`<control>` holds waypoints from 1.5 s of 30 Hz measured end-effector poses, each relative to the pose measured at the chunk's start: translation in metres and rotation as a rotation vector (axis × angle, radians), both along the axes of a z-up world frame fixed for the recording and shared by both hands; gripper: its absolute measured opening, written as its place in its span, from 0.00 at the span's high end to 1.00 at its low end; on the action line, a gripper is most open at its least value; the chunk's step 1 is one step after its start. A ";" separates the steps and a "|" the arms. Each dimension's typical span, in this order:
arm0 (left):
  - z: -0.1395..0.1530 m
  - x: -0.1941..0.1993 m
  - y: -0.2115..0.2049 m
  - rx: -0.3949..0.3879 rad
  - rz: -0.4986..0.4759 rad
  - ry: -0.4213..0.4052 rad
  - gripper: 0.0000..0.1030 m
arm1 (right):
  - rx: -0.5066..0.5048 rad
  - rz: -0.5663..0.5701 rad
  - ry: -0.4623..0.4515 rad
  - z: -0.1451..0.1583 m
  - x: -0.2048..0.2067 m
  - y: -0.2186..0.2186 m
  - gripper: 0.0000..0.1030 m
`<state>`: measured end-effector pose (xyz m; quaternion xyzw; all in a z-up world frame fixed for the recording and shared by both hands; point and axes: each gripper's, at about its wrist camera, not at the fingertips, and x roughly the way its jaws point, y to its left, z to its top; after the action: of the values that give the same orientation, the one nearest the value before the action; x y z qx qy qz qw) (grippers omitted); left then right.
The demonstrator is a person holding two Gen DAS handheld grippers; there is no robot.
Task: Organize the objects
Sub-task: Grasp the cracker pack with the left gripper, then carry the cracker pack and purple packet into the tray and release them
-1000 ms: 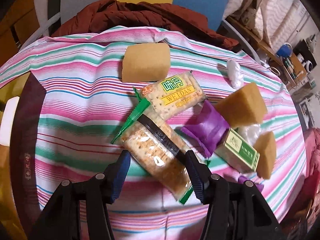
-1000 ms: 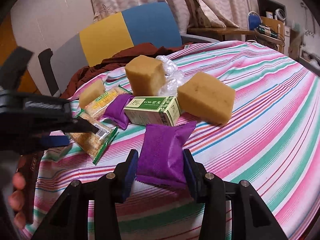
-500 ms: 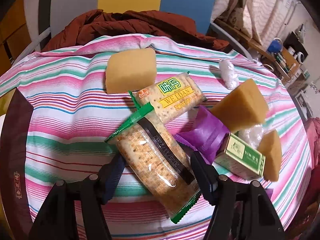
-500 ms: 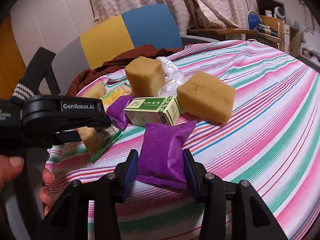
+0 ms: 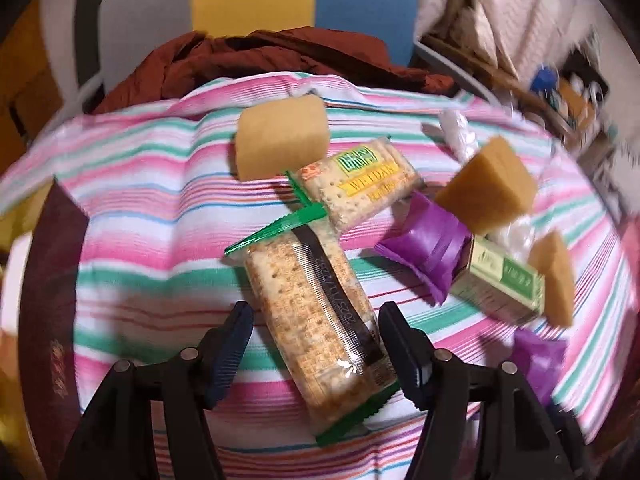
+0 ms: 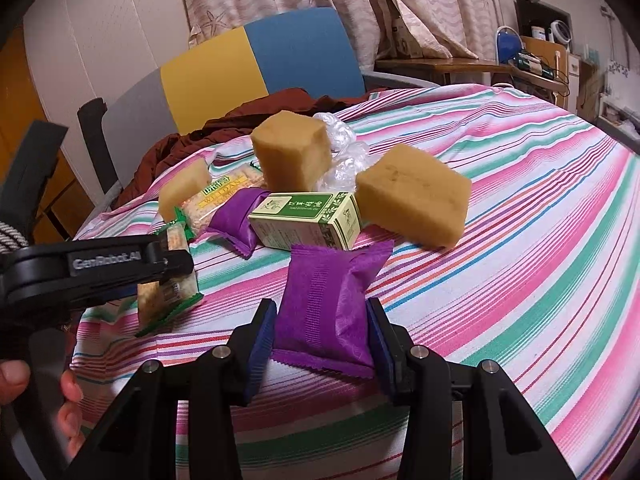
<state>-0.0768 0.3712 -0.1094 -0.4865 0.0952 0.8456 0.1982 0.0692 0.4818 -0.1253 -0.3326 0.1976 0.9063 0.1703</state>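
A clear cracker pack (image 5: 316,320) with green ends lies on the striped tablecloth (image 5: 140,240), between the fingers of my left gripper (image 5: 316,348). Its jaws are closing and stand a little off the pack on both sides. A second cracker pack (image 5: 360,180) lies just beyond. In the right wrist view my right gripper (image 6: 320,336) is shut on a purple packet (image 6: 328,304) that rests on the cloth. Behind it are a green box (image 6: 308,216), another purple packet (image 6: 236,220) and three yellow sponge blocks (image 6: 292,152), (image 6: 416,196), (image 6: 182,188).
Crumpled clear plastic (image 6: 340,148) sits between the sponges. A chair (image 6: 256,56) with a grey, yellow and blue back holds a rust-red jacket (image 5: 280,52) at the table's far edge. A person's hand (image 6: 68,396) holds the left gripper's handle. A wooden desk (image 6: 460,64) stands at the right.
The left gripper's jaws have widened and the gripper has rolled, so the cracker pack now lies more in line with its fingers. The right gripper and its purple packet have not moved.
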 end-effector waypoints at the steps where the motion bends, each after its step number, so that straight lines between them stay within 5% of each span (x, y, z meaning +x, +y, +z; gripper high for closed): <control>1: -0.001 0.002 0.000 -0.014 -0.016 0.011 0.35 | -0.001 0.001 -0.001 0.000 0.000 0.000 0.55; 9: -0.001 0.009 -0.032 0.067 -0.050 0.031 0.55 | -0.020 0.024 -0.029 0.006 0.004 -0.003 0.57; 19: 0.006 0.036 -0.076 0.173 -0.055 -0.008 0.56 | -0.042 0.053 -0.031 0.021 0.018 -0.027 0.57; 34: 0.055 0.096 -0.161 0.262 -0.105 0.079 0.56 | -0.009 0.207 0.009 0.059 0.011 -0.107 0.57; 45: 0.066 0.085 -0.253 0.289 0.051 0.094 0.56 | 0.034 0.379 0.060 0.094 -0.015 -0.188 0.57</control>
<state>0.0077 0.1185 -0.0438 -0.4148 -0.0309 0.8772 0.2398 0.0541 0.2935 -0.0317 -0.3335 0.1210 0.9349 -0.0035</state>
